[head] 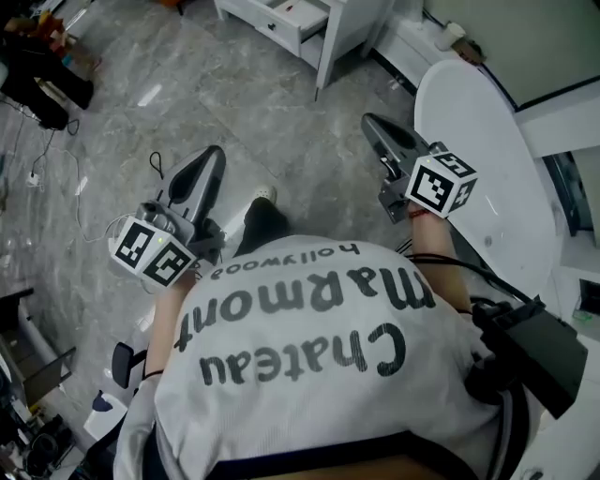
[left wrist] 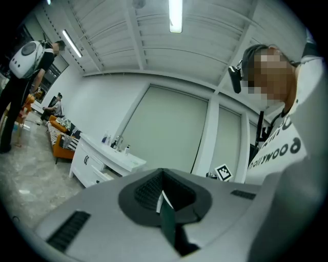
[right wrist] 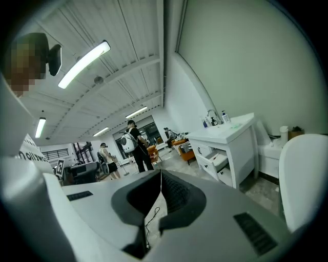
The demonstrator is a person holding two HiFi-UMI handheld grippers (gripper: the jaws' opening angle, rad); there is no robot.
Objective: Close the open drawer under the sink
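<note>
Both grippers are out in front of me, empty. Left gripper [head: 212, 157]: jaws together, nothing between them. Right gripper [head: 374, 123]: same, pads closed on air. The open drawer [head: 298, 17] is at 12 o'clock in the head view, pulled out of the white sink cabinet [head: 352, 23], well apart from both grippers. In the right gripper view it sits at 3 o'clock of the jaws, in the left gripper view at 9 o'clock. White round table [head: 478, 159] at 2 o'clock, near the right gripper.
</note>
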